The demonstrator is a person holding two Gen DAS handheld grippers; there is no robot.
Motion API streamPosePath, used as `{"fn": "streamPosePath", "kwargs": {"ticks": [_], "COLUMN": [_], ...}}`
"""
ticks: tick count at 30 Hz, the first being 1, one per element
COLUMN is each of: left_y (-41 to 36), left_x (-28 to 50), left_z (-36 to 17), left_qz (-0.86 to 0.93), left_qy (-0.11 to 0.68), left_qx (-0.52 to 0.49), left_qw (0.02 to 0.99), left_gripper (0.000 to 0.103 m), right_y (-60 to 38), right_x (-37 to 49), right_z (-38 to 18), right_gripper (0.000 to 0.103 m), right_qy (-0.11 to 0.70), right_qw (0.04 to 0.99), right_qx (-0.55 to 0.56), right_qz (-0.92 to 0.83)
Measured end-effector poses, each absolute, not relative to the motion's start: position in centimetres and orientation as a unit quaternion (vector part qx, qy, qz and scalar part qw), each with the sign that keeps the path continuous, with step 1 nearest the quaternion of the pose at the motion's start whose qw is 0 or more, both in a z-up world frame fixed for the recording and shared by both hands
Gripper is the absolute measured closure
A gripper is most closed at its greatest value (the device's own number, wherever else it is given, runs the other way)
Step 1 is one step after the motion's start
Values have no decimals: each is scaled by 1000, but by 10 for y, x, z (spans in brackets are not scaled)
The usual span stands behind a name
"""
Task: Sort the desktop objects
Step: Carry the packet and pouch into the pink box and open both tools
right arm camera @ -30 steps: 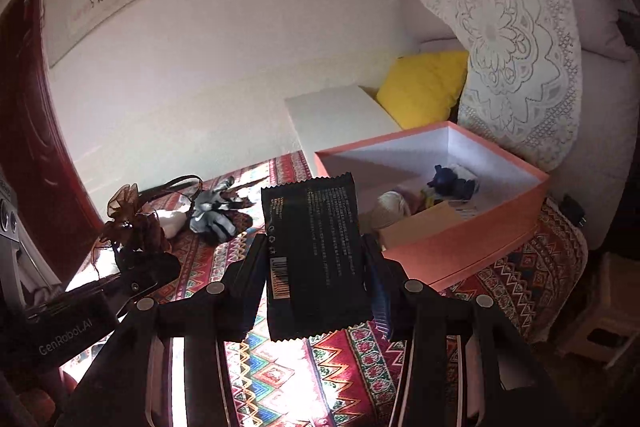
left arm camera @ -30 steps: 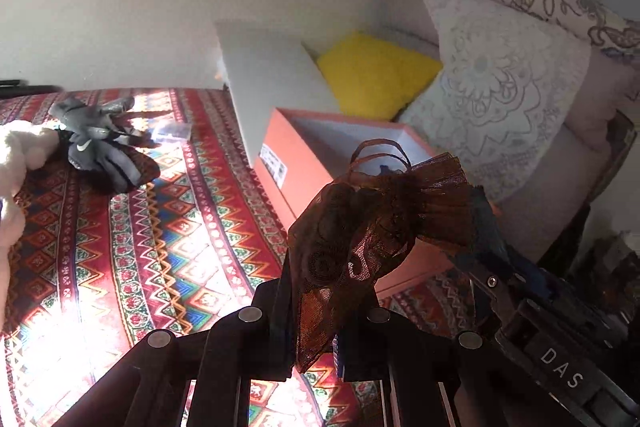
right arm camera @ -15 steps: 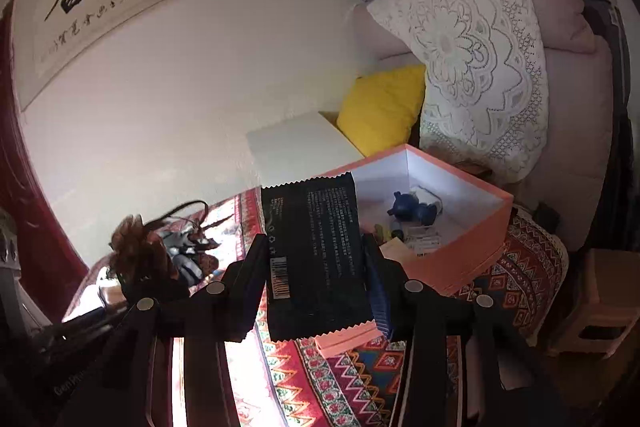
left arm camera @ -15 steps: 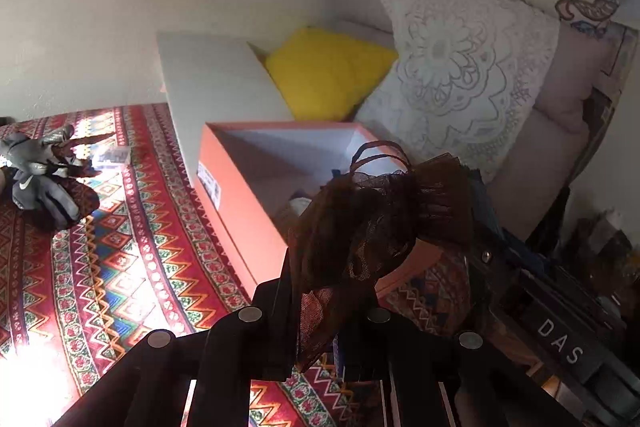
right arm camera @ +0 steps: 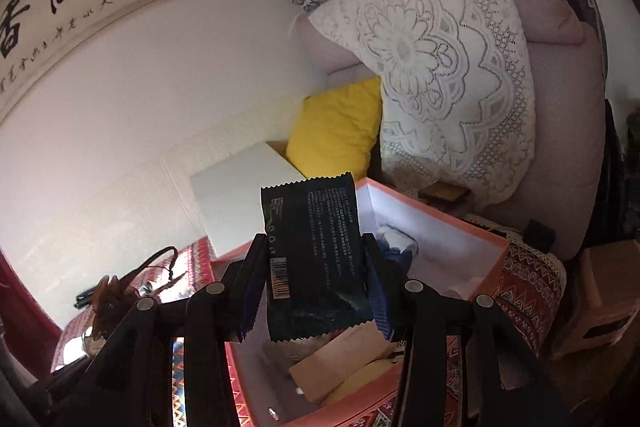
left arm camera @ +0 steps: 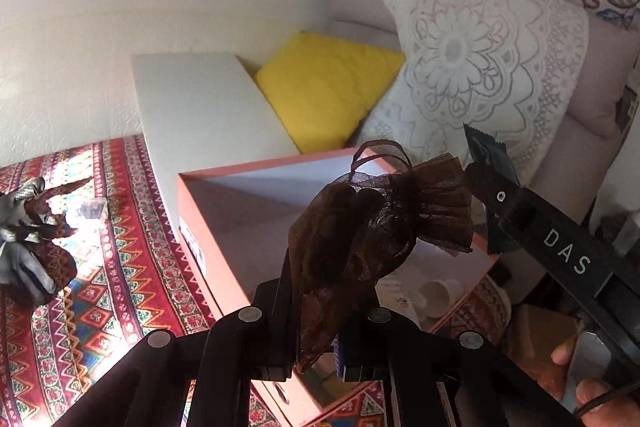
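My left gripper (left arm camera: 316, 291) is shut on a brown organza drawstring pouch (left arm camera: 368, 227), held up over the near corner of the open orange box (left arm camera: 224, 227). My right gripper (right arm camera: 316, 283) is shut on a black foil sachet (right arm camera: 316, 259) with a barcode, hanging above that same orange box (right arm camera: 492, 267). From the left wrist view the right gripper (left arm camera: 490, 183) with its sachet (left arm camera: 490, 151) comes in from the right, over the box's far side. The pouch (right arm camera: 114, 303) shows low at the left in the right wrist view. Inside the box lie a blue toy (right arm camera: 394, 251), cardboard pieces and a white cup (left arm camera: 438, 293).
The box sits on a red patterned cloth (left arm camera: 100, 307). A grey glove (left arm camera: 24, 255) and a small clear packet (left arm camera: 90, 209) lie on it at the left. The white box lid (left arm camera: 208, 119) leans behind the box. A yellow cushion (left arm camera: 328, 87) and lace pillow (left arm camera: 480, 67) stand behind.
Both grippers have moved toward the orange box with their loads. The right gripper now hangs over the box interior, and the box fills more of both views.
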State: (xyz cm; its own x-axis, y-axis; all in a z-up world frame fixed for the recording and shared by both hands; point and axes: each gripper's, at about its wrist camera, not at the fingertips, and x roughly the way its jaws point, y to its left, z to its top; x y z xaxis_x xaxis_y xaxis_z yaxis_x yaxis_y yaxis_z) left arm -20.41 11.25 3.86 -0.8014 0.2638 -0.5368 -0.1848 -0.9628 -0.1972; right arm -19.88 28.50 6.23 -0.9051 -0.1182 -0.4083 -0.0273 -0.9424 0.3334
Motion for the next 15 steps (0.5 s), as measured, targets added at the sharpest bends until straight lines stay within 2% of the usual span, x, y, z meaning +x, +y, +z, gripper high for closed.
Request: {"fn": "streamPosePath", "kwargs": {"ticks": [15], "left_y": [166], "left_x": [-273], "left_z": [-18], "left_qz": [927], "left_qy": [-25], "left_qx": [-353], "left_qw": [123], "left_gripper": [93], "right_y": [302], "right_x": [-269], "right_z": [-11], "right_gripper": [55], "right_qy": [-171], "right_qw": [1], "right_qx": [303], "right_qz": [-938]}}
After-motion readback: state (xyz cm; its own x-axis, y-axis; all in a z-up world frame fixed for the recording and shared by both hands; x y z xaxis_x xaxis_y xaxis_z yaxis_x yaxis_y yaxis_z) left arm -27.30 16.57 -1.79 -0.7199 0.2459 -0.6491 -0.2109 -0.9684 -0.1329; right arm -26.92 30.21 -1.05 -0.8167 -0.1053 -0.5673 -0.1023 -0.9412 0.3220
